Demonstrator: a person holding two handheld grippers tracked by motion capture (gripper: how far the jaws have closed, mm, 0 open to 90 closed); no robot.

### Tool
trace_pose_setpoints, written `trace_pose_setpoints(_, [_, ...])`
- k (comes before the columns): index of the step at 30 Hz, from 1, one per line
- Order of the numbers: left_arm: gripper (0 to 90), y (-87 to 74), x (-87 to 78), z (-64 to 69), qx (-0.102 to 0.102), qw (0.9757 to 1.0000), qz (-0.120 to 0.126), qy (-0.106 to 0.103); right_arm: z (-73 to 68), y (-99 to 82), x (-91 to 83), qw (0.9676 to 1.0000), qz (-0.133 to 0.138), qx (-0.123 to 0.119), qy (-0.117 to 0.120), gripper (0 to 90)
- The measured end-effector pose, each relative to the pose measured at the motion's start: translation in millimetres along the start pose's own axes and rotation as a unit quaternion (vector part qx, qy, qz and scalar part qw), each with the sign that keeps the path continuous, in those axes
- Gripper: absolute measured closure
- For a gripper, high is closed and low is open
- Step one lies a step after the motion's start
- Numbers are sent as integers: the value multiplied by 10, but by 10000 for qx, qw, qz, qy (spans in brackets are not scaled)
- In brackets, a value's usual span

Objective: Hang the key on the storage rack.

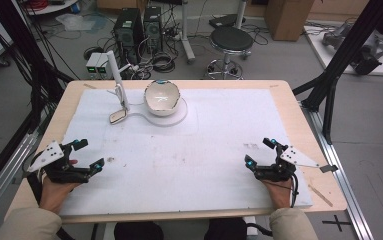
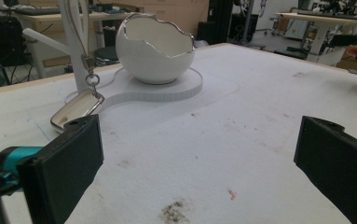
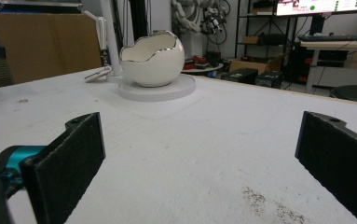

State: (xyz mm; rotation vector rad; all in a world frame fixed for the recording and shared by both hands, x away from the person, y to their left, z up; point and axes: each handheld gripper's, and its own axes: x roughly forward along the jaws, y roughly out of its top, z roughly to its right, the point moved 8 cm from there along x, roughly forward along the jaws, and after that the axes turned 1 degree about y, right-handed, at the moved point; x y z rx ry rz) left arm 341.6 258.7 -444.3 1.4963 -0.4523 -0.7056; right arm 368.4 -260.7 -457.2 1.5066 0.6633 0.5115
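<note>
A white eggshell-shaped bowl (image 1: 162,97) with a silver jagged rim stands on a round white base (image 1: 178,116) at the back middle of the table. Left of it a white stand (image 1: 116,80) rises, and a small silver-rimmed dish (image 1: 117,117) hangs from it by a chain, resting by the base. The bowl (image 2: 155,51) and dish (image 2: 76,108) appear ahead in the left gripper view, and the bowl (image 3: 152,60) sits farther off in the right gripper view. My left gripper (image 1: 90,156) rests open near the front left. My right gripper (image 1: 260,151) rests open near the front right. Both hold nothing.
A white mat (image 1: 204,150) covers the wooden table (image 1: 299,115); it has faint dirt marks (image 2: 174,212). Beyond the table stand a black stool (image 1: 231,40), computer towers (image 1: 129,30), cables and a cardboard box (image 1: 289,17). Black frame legs (image 1: 339,65) stand at the right.
</note>
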Motion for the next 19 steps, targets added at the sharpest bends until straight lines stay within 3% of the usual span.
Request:
trace_pose_setpoints(11, [17,-120,-93,19,15,9986,467,241,1,0,0,10000,4,-27,-12,5])
trace_pose_setpoints(19, [17,-123,-107,13,40,9977,541,402,1,-1,0,10000,4,-13,-16,5])
